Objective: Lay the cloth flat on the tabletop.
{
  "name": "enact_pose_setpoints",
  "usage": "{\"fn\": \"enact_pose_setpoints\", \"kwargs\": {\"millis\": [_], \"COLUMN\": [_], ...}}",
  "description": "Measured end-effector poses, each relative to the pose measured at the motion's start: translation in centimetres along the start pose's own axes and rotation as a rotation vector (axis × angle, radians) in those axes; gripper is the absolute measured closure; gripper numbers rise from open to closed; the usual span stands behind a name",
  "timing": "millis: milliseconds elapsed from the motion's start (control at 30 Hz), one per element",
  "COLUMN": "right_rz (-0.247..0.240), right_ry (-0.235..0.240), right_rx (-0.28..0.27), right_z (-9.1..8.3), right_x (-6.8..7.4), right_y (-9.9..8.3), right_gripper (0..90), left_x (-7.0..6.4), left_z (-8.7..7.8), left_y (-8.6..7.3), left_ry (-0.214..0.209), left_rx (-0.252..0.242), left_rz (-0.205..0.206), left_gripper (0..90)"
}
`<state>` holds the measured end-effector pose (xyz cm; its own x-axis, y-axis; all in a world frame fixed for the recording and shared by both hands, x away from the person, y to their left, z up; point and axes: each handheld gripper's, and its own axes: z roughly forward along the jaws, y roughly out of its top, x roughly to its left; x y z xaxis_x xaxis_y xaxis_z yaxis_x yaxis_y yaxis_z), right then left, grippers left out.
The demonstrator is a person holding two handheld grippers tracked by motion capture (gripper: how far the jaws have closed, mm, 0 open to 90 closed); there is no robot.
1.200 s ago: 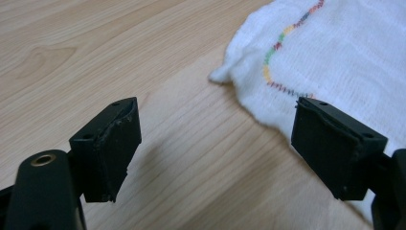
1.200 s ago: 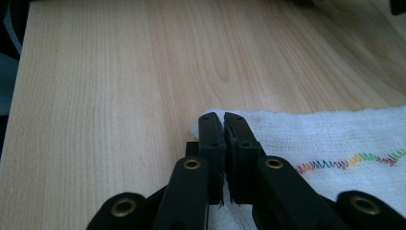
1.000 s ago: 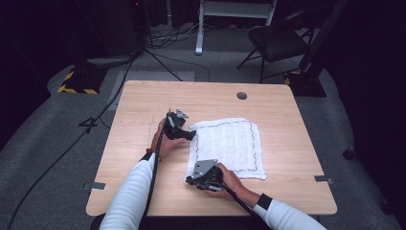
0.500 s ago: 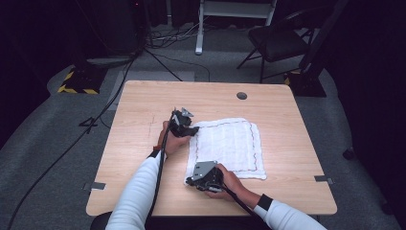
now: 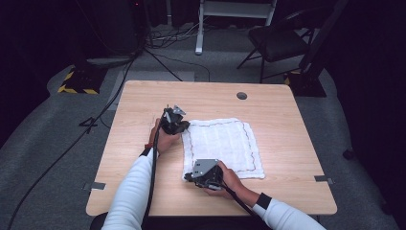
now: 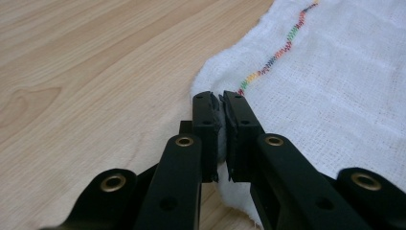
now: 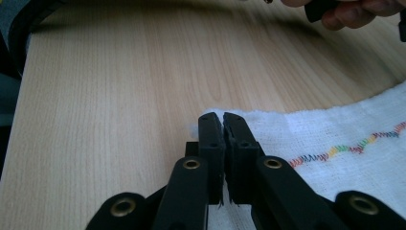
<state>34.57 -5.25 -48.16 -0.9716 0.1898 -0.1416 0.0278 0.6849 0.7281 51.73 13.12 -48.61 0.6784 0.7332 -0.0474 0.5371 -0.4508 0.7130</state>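
1. The white cloth (image 5: 221, 148) with multicoloured stitching lies flat at the centre of the wooden table (image 5: 287, 115).
2. The left gripper (image 6: 221, 103) is clamped on the cloth's upper-left corner.
3. The right gripper (image 7: 223, 120) is clamped on the lower-left corner.
4. A chair (image 5: 277, 40) stands at upper right.

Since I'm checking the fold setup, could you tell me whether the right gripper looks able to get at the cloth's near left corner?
Probably yes: the right gripper already sits at that corner of the white cloth, jaws closed on its edge, nothing between.

Matt wood table (image 5: 143, 143), coarse woven cloth (image 5: 225, 143)
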Motion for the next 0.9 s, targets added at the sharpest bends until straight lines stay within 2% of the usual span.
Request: {"fn": "enact_pose_setpoints", "kwargs": {"millis": [33,333,600,767,900], "right_rz": [0.003,-0.009,-0.015,-0.019,-0.02], "right_ry": [-0.002,-0.016,-0.013,-0.006,-0.001], "right_rx": [-0.005,-0.02,-0.03,-0.041,-0.044], "right_z": [0.0,-0.1,0.0,-0.1,-0.1], "right_x": [0.0,-0.2,-0.3,-0.3,-0.3], "right_y": [0.1,0.6,1.0,1.2,1.2], "right_gripper": [86.9,87.0,87.1,87.1,87.1], "left_x": [0.1,1.2,1.8,1.7,1.8], "left_z": [-0.1,-1.0,-1.6,-1.8,-2.2], "left_y": [-0.1,-0.5,-1.0,-1.2,-1.1], "left_ry": [0.0,0.003,-0.008,0.016,0.009], "left_rx": [-0.005,0.0,-0.025,-0.012,-0.033], "left_rz": [-0.012,-0.023,-0.04,-0.013,-0.023], "left_gripper": [84.6,84.4,84.4,84.4,84.5]}}
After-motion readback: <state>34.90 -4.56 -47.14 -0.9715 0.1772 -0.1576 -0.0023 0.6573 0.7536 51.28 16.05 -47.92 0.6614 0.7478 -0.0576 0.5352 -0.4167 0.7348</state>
